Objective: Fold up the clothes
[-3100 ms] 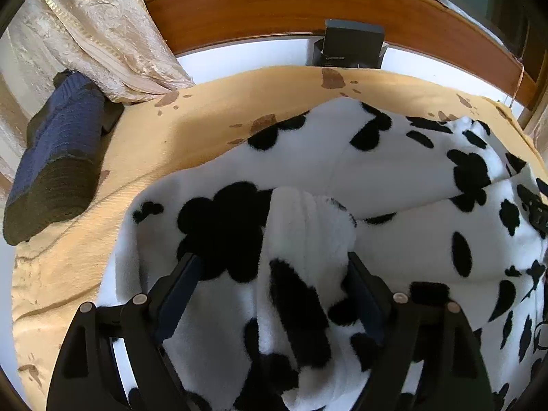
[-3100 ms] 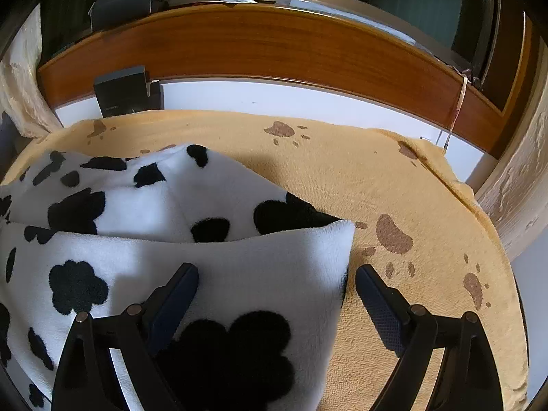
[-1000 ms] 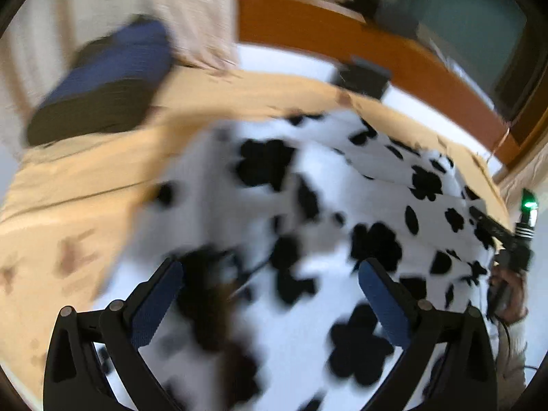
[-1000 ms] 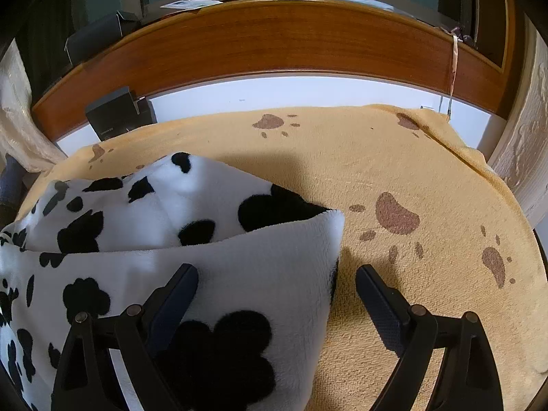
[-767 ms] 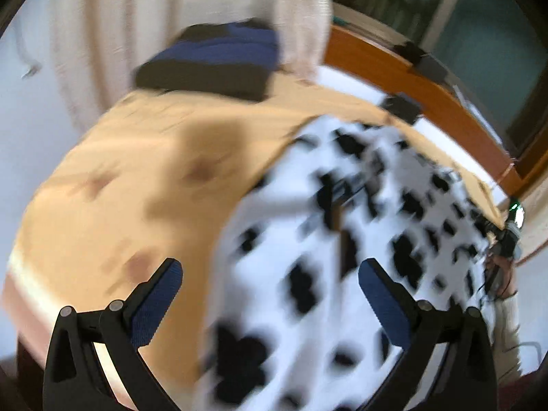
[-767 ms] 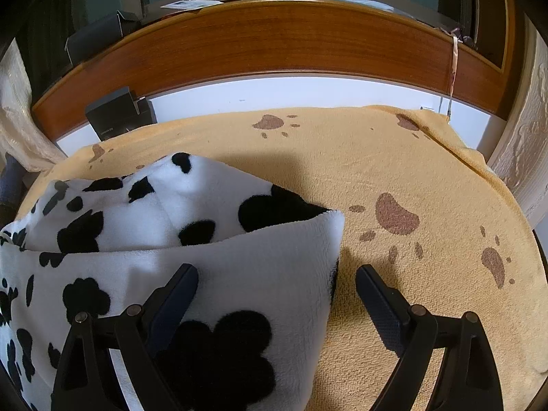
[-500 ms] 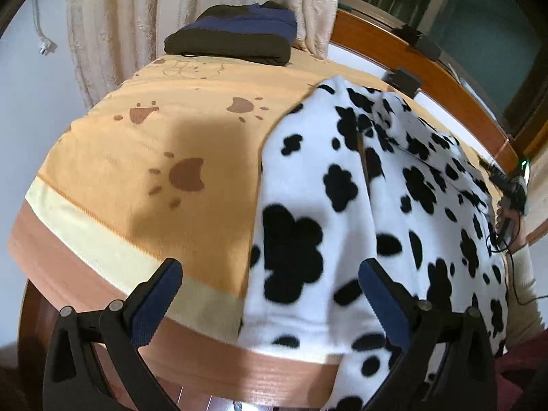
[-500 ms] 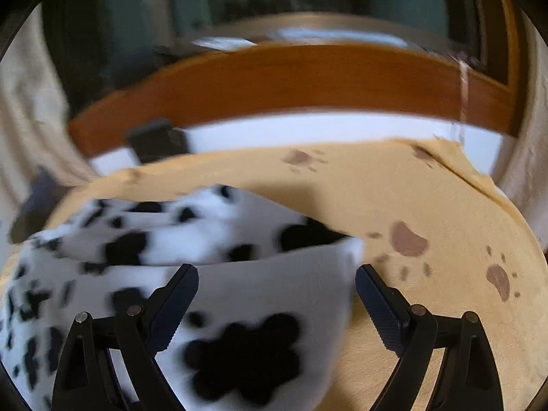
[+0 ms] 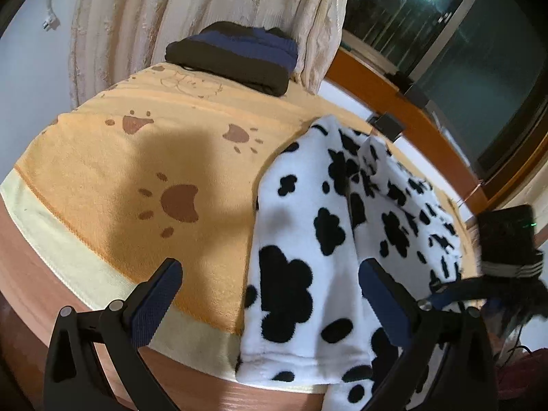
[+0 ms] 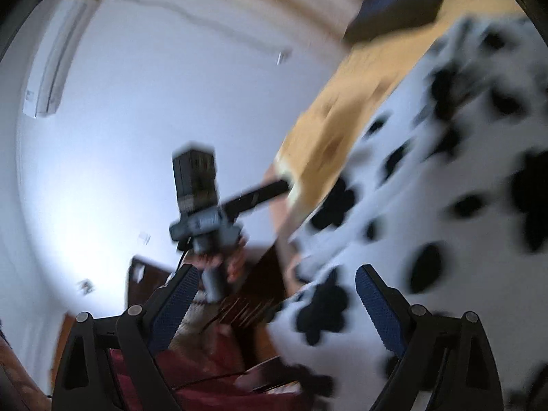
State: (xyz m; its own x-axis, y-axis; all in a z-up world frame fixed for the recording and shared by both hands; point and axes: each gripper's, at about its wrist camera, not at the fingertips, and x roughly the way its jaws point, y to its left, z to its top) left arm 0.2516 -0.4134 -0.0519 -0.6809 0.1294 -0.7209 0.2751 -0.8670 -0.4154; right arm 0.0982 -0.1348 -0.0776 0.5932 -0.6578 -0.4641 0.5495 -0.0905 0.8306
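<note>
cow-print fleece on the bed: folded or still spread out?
Partly folded. The cow-print fleece lies doubled over lengthwise in a long strip on the orange blanket, near end hanging over the edge. Both grippers are open and off it.

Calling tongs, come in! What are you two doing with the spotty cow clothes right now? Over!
Both tongs open, holding nothing: left tongs, right tongs. Cow garment lies on the blanket, one end hanging over the edge. Nothing in the way.

Cow-print fleece garment (image 9: 328,233): lay lengthwise on orange paw-print blanket (image 9: 144,178), near end draped over blanket's pale border. Left gripper (image 9: 270,294): jaws spread wide, empty, hovered above garment's near end. Folded navy-and-black clothes (image 9: 236,56): rested at blanket's far edge, against cream curtain (image 9: 191,10). Wooden ledge (image 9: 394,102): ran beyond garment.
</note>
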